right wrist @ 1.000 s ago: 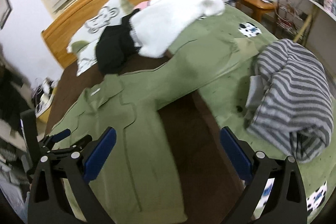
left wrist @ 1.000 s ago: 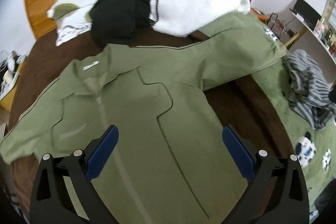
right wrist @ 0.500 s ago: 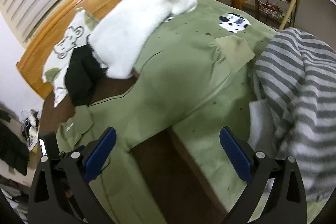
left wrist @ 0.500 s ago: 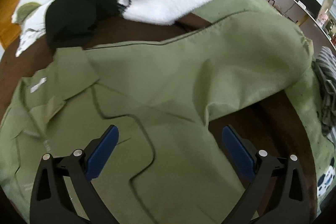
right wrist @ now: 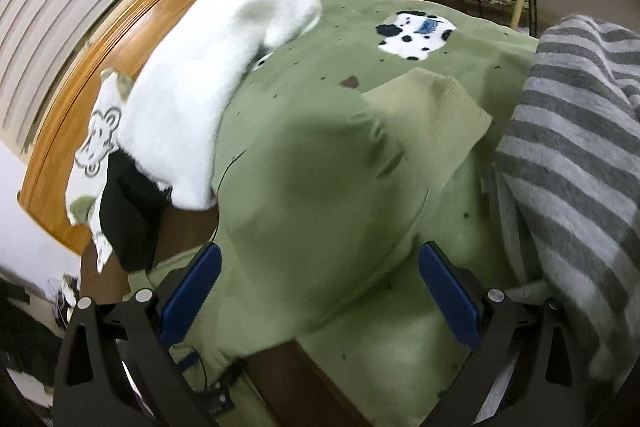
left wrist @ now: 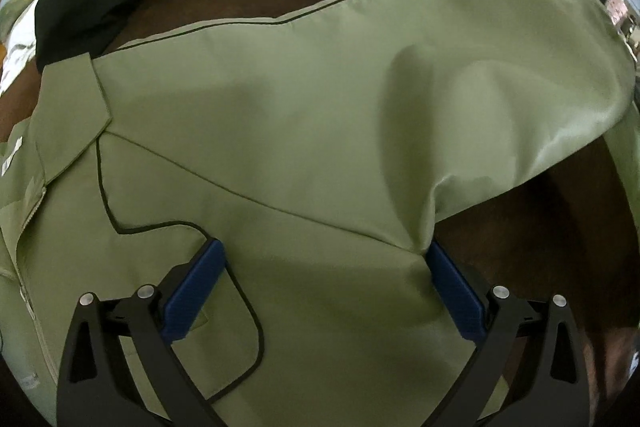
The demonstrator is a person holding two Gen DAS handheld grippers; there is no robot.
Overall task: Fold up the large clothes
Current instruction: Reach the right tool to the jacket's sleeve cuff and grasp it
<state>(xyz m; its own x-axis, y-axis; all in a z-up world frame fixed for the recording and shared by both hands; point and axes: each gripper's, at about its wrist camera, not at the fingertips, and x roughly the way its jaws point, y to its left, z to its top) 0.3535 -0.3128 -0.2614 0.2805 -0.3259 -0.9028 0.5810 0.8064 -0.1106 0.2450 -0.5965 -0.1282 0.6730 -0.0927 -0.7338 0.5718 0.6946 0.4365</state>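
The left gripper (left wrist: 322, 263) is a black plastic frame, with two angular arms that spread apart like a V. Each arm has a triangular cut-out near its base and carries two round silver screw heads at its upper end. The fingers (left wrist: 191, 293) are faced with long, flat blue pads with a fine ribbed texture. The right gripper (right wrist: 318, 267) has the same build: black arms, triangular openings, silver screws and ribbed blue pads (right wrist: 448, 297). No cables, labels, hand or sleeve show in either wrist view.
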